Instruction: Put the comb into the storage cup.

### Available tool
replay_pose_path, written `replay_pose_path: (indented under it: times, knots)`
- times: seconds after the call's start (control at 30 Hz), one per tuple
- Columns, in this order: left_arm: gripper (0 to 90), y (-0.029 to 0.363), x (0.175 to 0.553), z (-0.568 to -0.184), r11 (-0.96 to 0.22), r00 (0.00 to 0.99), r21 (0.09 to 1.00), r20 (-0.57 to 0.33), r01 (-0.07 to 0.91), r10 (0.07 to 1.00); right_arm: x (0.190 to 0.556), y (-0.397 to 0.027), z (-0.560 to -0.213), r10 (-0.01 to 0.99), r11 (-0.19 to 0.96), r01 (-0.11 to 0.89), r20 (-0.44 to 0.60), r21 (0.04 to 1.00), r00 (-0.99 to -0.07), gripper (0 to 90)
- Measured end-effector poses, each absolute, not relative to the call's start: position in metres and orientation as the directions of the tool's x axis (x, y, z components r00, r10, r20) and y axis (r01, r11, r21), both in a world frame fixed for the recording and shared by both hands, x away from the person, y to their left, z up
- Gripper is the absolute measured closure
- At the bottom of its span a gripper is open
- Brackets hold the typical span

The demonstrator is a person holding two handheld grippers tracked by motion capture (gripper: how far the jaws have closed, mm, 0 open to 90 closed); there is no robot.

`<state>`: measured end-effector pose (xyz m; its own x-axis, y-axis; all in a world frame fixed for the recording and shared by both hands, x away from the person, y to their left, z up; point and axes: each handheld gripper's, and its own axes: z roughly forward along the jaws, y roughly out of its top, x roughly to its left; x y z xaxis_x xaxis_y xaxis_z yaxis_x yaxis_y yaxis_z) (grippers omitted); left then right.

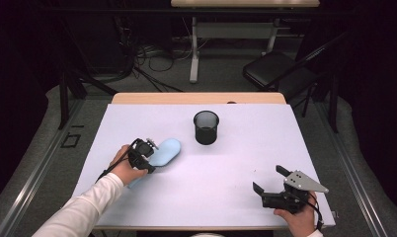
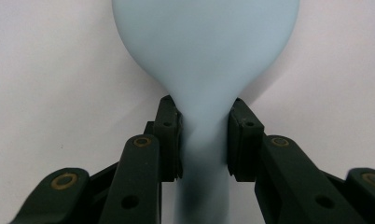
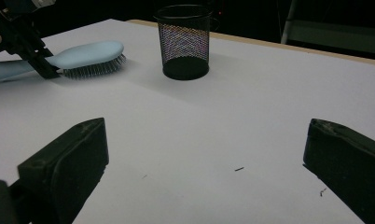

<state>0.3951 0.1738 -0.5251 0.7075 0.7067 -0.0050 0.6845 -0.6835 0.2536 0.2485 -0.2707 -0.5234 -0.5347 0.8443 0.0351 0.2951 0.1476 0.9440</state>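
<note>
Left gripper (image 1: 148, 157): jaws pinch the pale-blue hairbrush (image 1: 165, 152) at its neck, head pointing toward two o'clock; mesh cup (image 1: 206, 127) just beyond. Right gripper (image 1: 271, 182): jaws spread, well apart.

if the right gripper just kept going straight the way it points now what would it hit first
Most likely nothing soon: the right gripper, fingers wide apart, faces bare table. Farther along, the black mesh cup stands a little left of its centre line and the blue hairbrush farther left, so it might pass both, though depth is hard to judge.
</note>
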Motion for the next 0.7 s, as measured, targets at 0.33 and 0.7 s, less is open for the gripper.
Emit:
replay_pose_path:
  times: [0.33, 0.7]
  knots:
    - [69.9, 0.175, 0.395, -0.523, -0.677, 0.708, 0.277, -0.015, 0.682, 0.706, 0.248, -0.271, -0.523, 0.844, 0.148, 0.294, 0.034, 0.944, -0.535, 0.0]
    - [69.9, 0.177, 0.393, -0.514, -0.657, 0.700, 0.321, -0.023, 0.682, 0.714, 0.249, -0.271, -0.523, 0.844, 0.151, 0.293, 0.031, 0.944, -0.535, 0.0]
